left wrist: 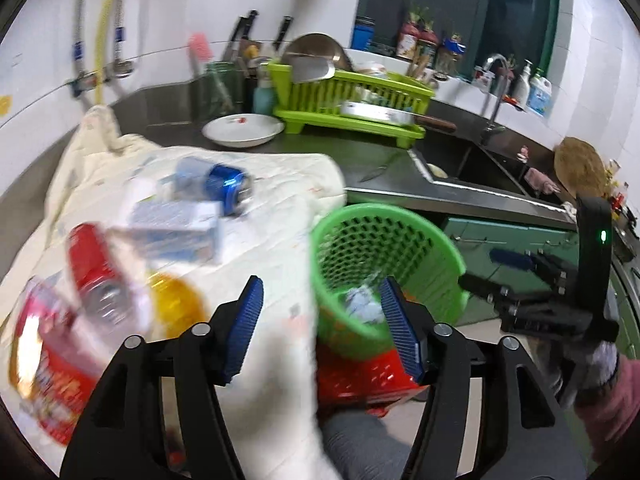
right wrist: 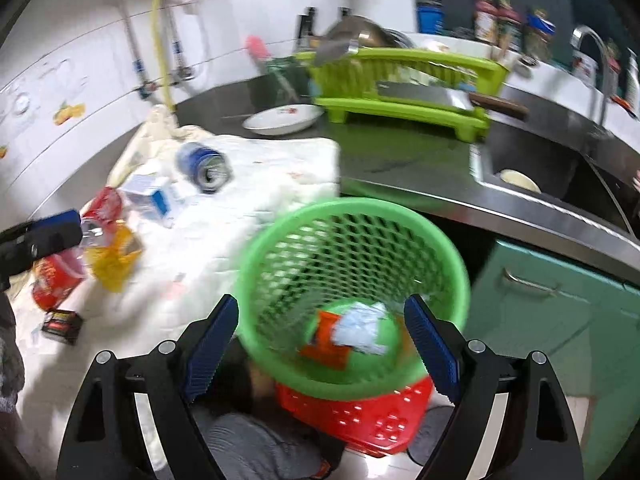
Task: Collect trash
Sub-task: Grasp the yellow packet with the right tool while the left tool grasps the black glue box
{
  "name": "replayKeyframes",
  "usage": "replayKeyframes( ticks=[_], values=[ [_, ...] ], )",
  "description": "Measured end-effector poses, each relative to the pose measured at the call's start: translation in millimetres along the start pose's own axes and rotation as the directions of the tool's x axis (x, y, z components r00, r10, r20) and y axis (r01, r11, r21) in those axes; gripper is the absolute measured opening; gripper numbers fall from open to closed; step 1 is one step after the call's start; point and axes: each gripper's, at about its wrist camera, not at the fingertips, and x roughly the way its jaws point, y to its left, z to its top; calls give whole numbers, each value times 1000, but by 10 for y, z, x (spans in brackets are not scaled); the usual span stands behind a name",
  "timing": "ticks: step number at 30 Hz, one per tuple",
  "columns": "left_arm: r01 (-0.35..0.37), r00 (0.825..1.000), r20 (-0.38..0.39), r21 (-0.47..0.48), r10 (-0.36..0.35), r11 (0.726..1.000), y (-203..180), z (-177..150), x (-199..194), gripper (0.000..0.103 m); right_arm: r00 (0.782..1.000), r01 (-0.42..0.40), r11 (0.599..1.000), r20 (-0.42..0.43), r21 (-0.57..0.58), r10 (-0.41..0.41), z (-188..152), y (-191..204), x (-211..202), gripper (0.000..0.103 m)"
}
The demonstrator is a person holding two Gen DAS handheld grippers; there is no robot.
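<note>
A green mesh bin [left wrist: 400, 240] [right wrist: 360, 216] stands on a red crate [right wrist: 360, 412] beside the counter. Crumpled pale paper [right wrist: 360, 330] and an orange wrapper [right wrist: 326, 338] lie inside it. On the white cloth [left wrist: 280, 184] are a blue can [left wrist: 228, 188] [right wrist: 204, 168], a blue-white carton [left wrist: 180, 228], a red can [left wrist: 96, 276], a yellow wrapper [left wrist: 176, 304], a red packet [left wrist: 52, 380] and a small black box [right wrist: 62, 326]. My left gripper [left wrist: 320, 300] is open and empty over the cloth's edge next to the bin. My right gripper [right wrist: 322, 312] hangs open above the bin, empty.
A lime dish rack [left wrist: 352, 100] with a pan and cleaver, a white plate [left wrist: 244, 130] and a knife [left wrist: 374, 174] sit on the dark counter. The sink [left wrist: 472, 168] and faucet [left wrist: 496, 92] are to the right, with green cupboard doors [right wrist: 560, 320] below. A person's grey trouser leg [right wrist: 260, 448] is beneath.
</note>
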Motion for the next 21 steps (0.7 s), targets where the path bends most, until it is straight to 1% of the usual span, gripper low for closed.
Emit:
replayKeyframes(
  ticks=[4, 7, 10, 13, 16, 21],
  values=[
    [-48, 999, -9, -30, 48, 998, 315, -237, -242, 62, 997, -78, 996, -13, -53, 78, 63, 432, 63, 82],
    [-81, 997, -13, -60, 81, 995, 547, -407, -393, 62, 993, -121, 987, -24, -103, 119, 97, 768, 122, 82],
    [-100, 995, -18, -71, 99, 992, 706, -531, -510, 63, 987, -160, 977, -40, -141, 155, 124, 1057, 186, 82],
    [-123, 992, -30, -68, 121, 990, 863, -658, -617, 63, 980, -195, 966, -57, -167, 188, 136, 1311, 251, 82],
    [-135, 990, -43, -55, 133, 989, 933, -750, -670, 64, 975, -222, 955, -74, -197, 211, 146, 1564, 331, 82],
    [-127, 990, -65, -7, 127, 992, 975, -878, -717, 65, 969, -246, 944, -93, -220, 230, 171, 1833, 462, 82]
  ],
)
